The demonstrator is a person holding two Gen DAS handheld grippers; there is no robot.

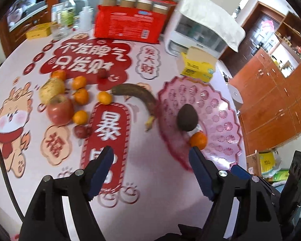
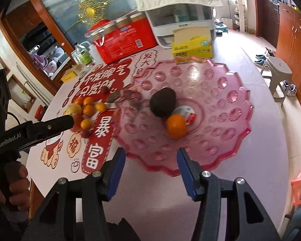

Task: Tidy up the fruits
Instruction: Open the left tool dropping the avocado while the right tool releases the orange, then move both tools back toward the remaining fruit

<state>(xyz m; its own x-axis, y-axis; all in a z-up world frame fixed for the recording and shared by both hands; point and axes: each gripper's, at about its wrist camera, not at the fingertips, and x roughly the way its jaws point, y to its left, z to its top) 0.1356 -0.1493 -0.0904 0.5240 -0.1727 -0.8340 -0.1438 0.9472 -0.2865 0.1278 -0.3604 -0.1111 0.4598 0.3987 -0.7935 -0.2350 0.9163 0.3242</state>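
Observation:
A pink plastic fruit tray (image 2: 226,92) (image 1: 222,108) holds a dark avocado (image 2: 163,102) (image 1: 187,118), a tangerine (image 2: 176,126) (image 1: 198,139) and a small white-and-red packet (image 2: 187,113). Left of the tray on the table lie a brown banana (image 1: 136,94), a red apple (image 1: 60,110), a yellow pear (image 1: 51,89), several tangerines (image 1: 81,95) and small red fruits (image 1: 81,131). My left gripper (image 1: 150,154) is open and empty above the table, left of the tray. My right gripper (image 2: 149,156) is open and empty over the tray's near rim.
A red bag with jars (image 1: 130,23), a white appliance under a cloth (image 1: 200,26), a yellow tissue box (image 1: 198,66), bottles (image 1: 67,14) and a small yellow box (image 1: 39,31) stand at the table's far side. Wooden cabinets (image 1: 271,92) and a grey stool (image 2: 279,74) are to the right.

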